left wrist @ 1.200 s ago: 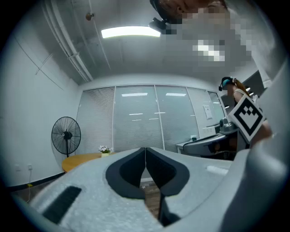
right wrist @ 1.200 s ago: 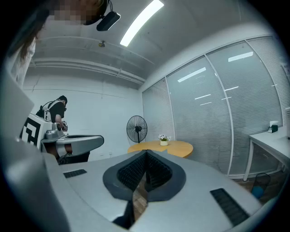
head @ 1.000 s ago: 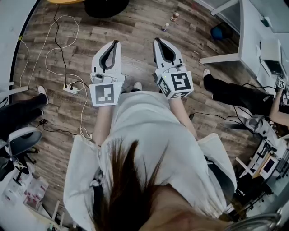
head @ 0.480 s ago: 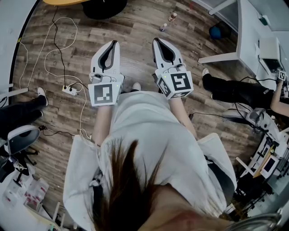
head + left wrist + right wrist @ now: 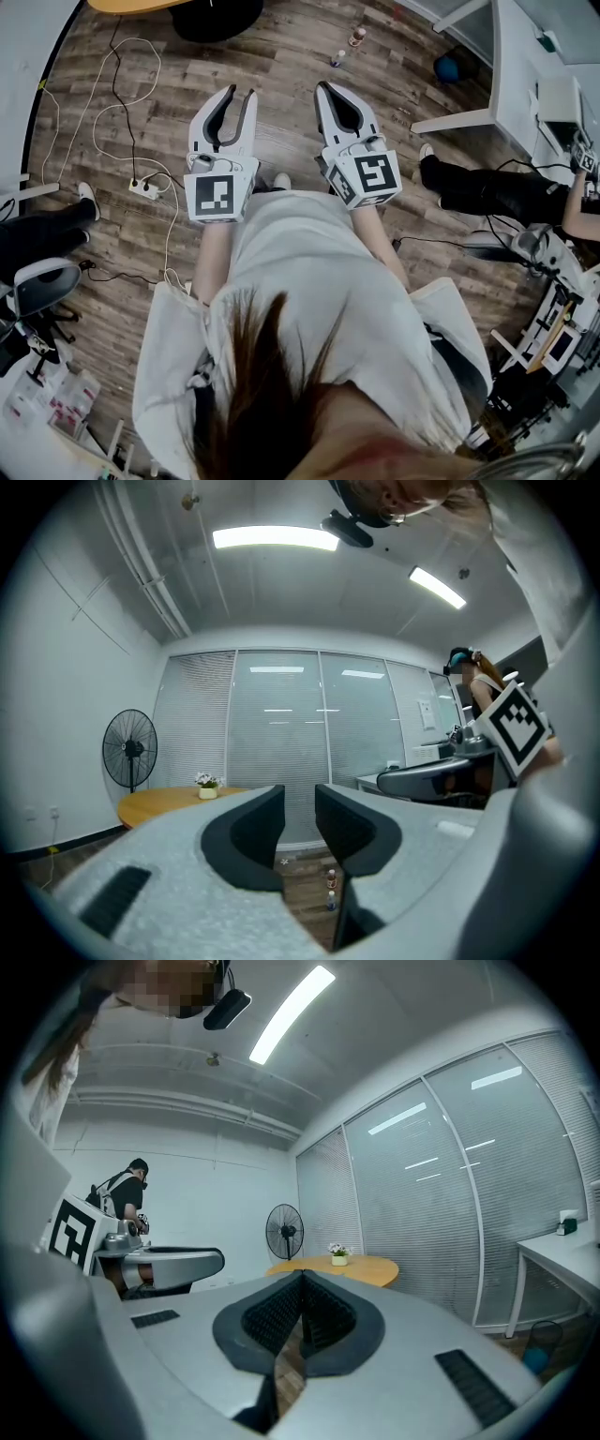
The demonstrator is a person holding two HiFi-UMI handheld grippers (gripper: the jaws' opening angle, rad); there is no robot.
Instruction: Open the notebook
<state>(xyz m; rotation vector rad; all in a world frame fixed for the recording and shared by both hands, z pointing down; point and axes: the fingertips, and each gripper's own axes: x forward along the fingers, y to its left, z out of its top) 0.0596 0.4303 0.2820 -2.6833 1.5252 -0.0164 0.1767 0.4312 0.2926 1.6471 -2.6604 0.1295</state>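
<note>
The jaws of the left gripper (image 5: 300,810) are held apart, having just been opening, and nothing is gripped between them; wooden floor (image 5: 281,56) and two small bottles (image 5: 331,881) are seen through the gap. The jaws of the right gripper (image 5: 301,1288) are pressed together on nothing. The notebook is shown in no view, so its place relative to the jaws cannot be told.

Wood-plank floor (image 5: 281,66), corded white power strip (image 5: 143,186) at left; 2 small bottles (image 5: 357,36) near top
</note>
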